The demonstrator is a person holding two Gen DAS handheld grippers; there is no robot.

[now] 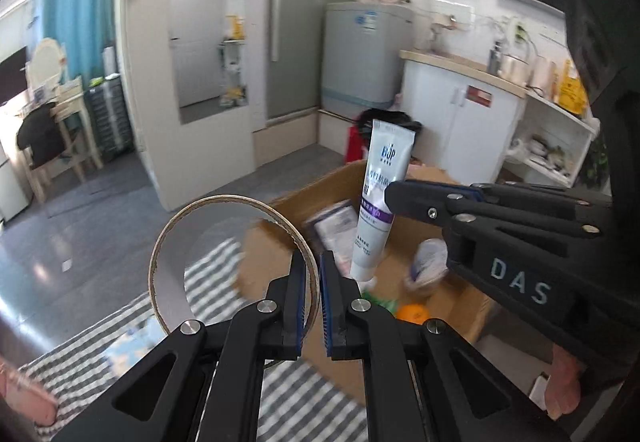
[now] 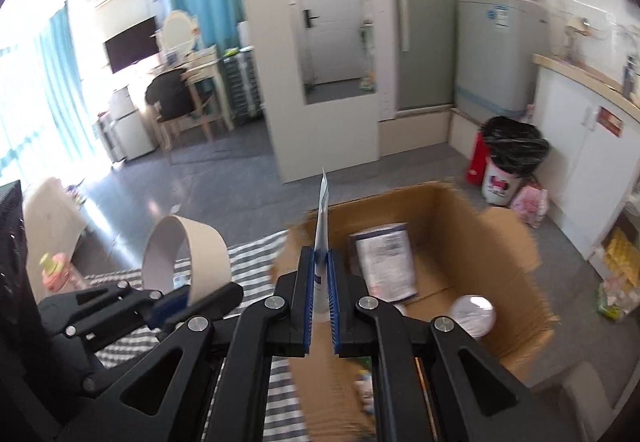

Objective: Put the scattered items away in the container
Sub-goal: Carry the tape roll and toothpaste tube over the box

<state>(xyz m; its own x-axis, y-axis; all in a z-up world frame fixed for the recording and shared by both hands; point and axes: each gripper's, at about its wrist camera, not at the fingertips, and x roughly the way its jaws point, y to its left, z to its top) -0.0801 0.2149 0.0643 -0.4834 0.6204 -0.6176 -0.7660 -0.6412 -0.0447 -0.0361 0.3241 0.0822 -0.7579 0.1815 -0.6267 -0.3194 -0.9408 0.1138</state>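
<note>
Left gripper (image 1: 314, 298) clamped on brown cardboard tape ring (image 1: 224, 254), frame centre-left; right gripper (image 2: 322, 294) clamped on white toothpaste tube (image 2: 322, 218). Open cardboard box (image 2: 516, 242) lower right. Risk: early release, items land on striped cloth (image 1: 224, 282).

Grey floor (image 2: 224, 182) — striped rug (image 1: 224, 282), cardboard box (image 2: 500, 242) on it.

Black hand-held gripper (image 1: 310, 270), blue pads (image 1: 325, 298), silver screws (image 1: 267, 306)

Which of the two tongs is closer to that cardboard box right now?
The right. The right tongs hold a toothpaste tube above the open cardboard box; the left tongs, gripping a tape roll, sit beside the box over the striped cloth.
</note>
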